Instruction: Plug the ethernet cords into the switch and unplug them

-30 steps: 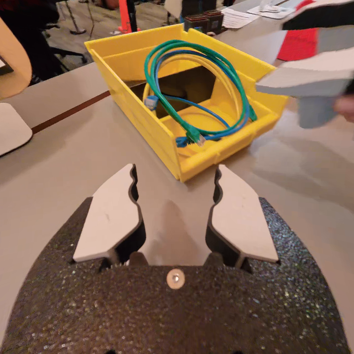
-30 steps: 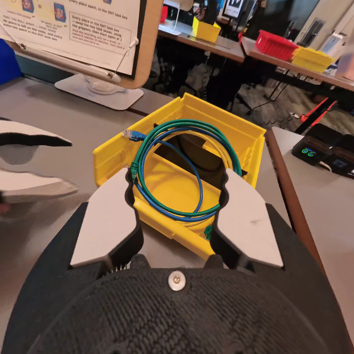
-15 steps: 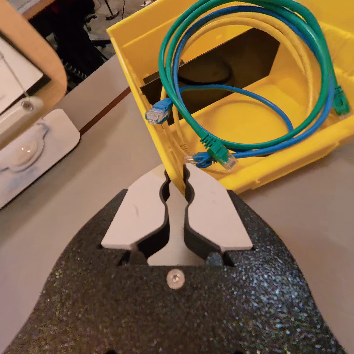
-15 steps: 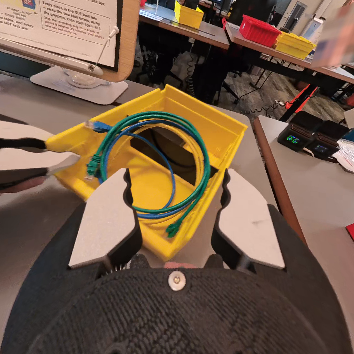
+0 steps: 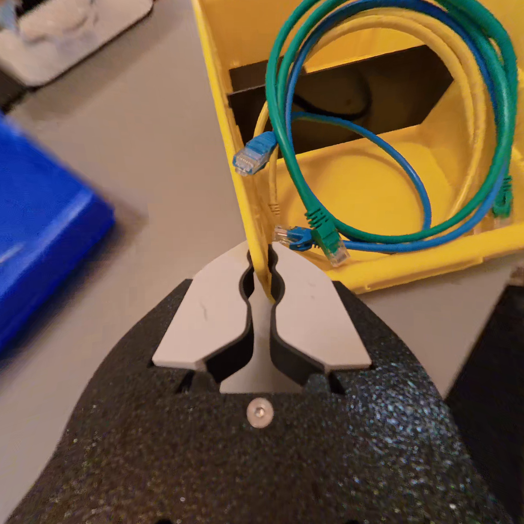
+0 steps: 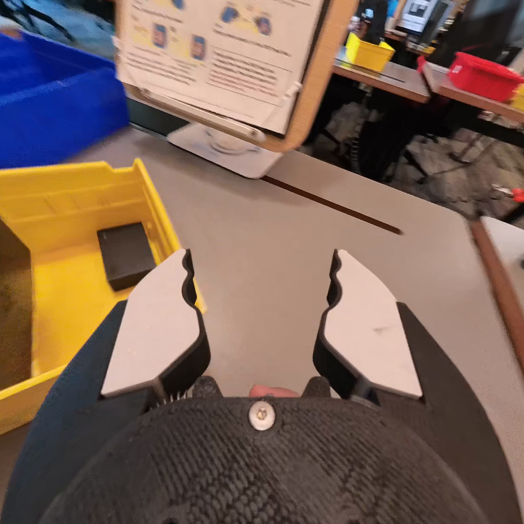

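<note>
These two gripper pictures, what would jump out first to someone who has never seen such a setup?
First, the bright yellow bin on the grey table, with green, blue and yellow cords coiled inside. The left gripper is shut on the bin's near corner wall. In the right wrist view, the right gripper hangs open over bare table, a blue bin far left.

Shared lab workroom, rows of grey tables (image 6: 283, 241), coloured parts bins (image 6: 482, 76), propped instruction sheet (image 6: 226, 56)

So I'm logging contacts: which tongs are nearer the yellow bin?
Left. The left tongs pinch the yellow bin wall; the right tongs hang open beside it.
</note>
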Motion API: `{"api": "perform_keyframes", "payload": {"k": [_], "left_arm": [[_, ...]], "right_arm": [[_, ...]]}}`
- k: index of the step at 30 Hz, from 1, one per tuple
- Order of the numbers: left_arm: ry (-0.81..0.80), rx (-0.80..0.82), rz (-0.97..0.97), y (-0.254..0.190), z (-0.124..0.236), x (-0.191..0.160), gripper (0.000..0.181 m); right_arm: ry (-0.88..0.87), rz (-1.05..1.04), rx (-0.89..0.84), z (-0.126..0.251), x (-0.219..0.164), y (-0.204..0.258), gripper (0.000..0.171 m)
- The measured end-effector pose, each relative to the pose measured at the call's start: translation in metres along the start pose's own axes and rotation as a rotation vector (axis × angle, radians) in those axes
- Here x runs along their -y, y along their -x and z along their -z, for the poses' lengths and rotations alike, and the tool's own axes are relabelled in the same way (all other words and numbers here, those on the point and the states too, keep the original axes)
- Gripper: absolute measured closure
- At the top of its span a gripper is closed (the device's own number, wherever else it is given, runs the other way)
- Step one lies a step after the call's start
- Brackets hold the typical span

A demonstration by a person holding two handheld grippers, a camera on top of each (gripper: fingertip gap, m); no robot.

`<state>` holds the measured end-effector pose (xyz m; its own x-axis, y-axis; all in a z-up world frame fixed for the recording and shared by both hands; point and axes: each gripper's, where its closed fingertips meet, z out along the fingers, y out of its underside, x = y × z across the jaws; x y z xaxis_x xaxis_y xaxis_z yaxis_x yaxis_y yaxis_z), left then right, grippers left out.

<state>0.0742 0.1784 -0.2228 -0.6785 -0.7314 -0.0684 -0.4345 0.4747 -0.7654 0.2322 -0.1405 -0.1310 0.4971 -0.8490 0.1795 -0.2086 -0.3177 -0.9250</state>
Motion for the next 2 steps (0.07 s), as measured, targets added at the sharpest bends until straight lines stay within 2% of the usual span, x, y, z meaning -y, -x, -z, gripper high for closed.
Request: {"api": "perform_keyframes", "payload": {"k": [2], "left_arm": [[0.039,0.025,0.066,0.013,0.044,-0.038,0.177]], "right_arm": [[-0.033,-0.025,0.087,-0.008,0.01,0.032,0.078]]}}
